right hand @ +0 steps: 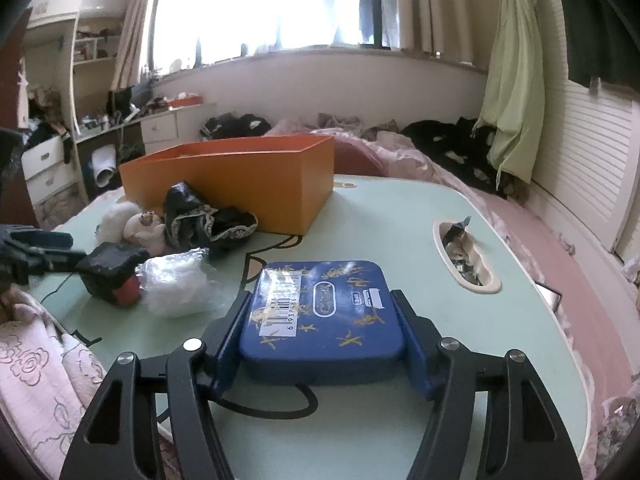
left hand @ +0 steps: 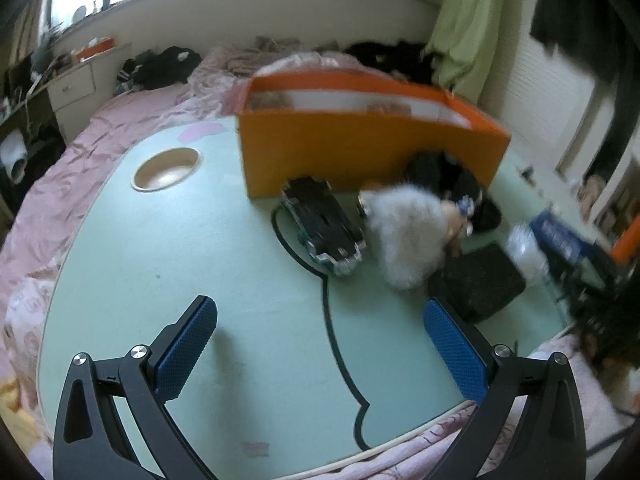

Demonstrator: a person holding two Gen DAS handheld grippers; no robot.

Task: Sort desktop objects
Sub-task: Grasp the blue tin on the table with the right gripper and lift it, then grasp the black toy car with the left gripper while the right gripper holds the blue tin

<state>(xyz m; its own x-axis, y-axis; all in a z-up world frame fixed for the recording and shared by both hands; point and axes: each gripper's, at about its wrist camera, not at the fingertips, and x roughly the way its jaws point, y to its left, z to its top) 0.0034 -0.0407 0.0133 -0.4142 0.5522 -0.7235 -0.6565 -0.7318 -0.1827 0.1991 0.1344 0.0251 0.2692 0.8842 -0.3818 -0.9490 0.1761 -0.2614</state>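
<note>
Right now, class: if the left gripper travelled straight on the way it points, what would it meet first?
The left gripper, open and empty, points across bare table. First in line looks like the black clear-edged case, before the orange box; depth is uncertain.

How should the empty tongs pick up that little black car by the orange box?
Best guess: grip the black car across its two long sides, near the middle, coming down from above. It lies flat on the green table, long and narrow, and its far end almost reaches the orange box. The fluffy white toy crowds its right side, so the left tongs, now open, should enter carefully.
</note>
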